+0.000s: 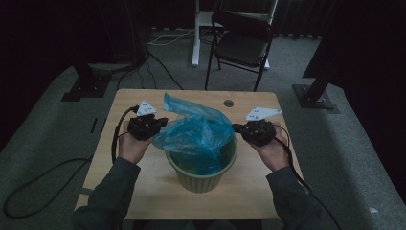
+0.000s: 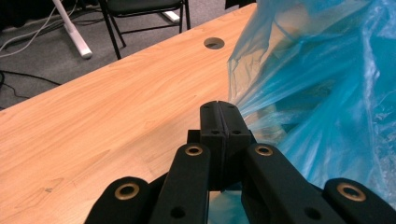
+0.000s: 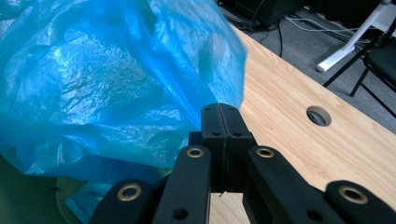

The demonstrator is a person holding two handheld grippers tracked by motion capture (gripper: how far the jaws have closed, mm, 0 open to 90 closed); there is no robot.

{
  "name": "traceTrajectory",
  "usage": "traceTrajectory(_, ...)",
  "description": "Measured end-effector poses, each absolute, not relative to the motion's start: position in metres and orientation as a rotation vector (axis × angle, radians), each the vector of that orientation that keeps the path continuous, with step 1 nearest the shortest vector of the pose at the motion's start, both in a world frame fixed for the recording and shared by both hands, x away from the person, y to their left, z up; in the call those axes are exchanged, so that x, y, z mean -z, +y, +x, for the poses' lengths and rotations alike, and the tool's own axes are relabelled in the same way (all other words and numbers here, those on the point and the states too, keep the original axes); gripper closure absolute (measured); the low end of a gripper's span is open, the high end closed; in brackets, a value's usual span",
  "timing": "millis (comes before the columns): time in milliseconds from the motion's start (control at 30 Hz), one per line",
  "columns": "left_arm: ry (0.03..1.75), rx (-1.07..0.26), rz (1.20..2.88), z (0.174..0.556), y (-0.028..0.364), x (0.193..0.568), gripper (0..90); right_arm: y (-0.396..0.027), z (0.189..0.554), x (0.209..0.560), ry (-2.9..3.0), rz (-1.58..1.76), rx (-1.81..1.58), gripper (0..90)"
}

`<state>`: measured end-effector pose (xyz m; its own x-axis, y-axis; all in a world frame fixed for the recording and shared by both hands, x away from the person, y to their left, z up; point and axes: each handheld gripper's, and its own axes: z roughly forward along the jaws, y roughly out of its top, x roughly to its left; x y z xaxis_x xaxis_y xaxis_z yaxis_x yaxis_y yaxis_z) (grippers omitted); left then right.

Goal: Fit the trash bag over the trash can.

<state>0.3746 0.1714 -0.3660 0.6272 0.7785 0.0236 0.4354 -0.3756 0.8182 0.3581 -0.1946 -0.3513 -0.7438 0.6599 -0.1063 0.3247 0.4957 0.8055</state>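
Between the two hands, over the middle of the table, the left gripper (image 1: 154,125) had its jaws pressed fully together on the left edge of a blue plastic bag (image 1: 198,132); the left gripper view showed the film bunched and stretched away from the closed tips (image 2: 219,112). On the opposite side the right gripper (image 1: 239,128) was likewise clamped tight, and the right gripper view showed its closed tips (image 3: 220,114) against the bag's right edge, the film seeming to run from between them. The bag (image 3: 102,79) hung between both grippers, its upper part puffed up and crumpled, its lower part dropping into a green ribbed pot (image 1: 201,175) that stood on the near middle of the wooden table (image 1: 143,191). A round hole (image 1: 229,103) sat in the tabletop toward the far edge, right of the bag. Beyond the table, on the grey carpet, stood a black folding chair (image 1: 242,45).
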Motion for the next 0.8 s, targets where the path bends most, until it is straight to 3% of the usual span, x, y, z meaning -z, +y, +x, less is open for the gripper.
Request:
traceTrajectory(167,0.939,-0.535,2.019,0.373,0.169,0.365,89.7,-0.196,0.359,0.353,2.345,0.835,-1.148,89.4)
traceTrajectory(333,0.921,-0.54,2.015,0.371,0.166,0.363,89.7,-0.188,0.355,0.34,2.34,0.782,-1.21,71.3)
traceTrajectory(667,0.908,-0.546,2.006,0.369,0.163,0.36,89.7,-0.157,0.355,0.326,2.388,0.675,-1.225,60.2)
traceTrajectory(733,0.905,-0.549,2.008,0.369,0.163,0.36,89.7,-0.149,0.358,0.329,2.4,0.676,-1.174,63.5)
traceTrajectory(800,0.905,-0.56,2.015,0.369,0.162,0.36,89.7,-0.147,0.364,0.332,2.396,0.704,-1.137,76.2)
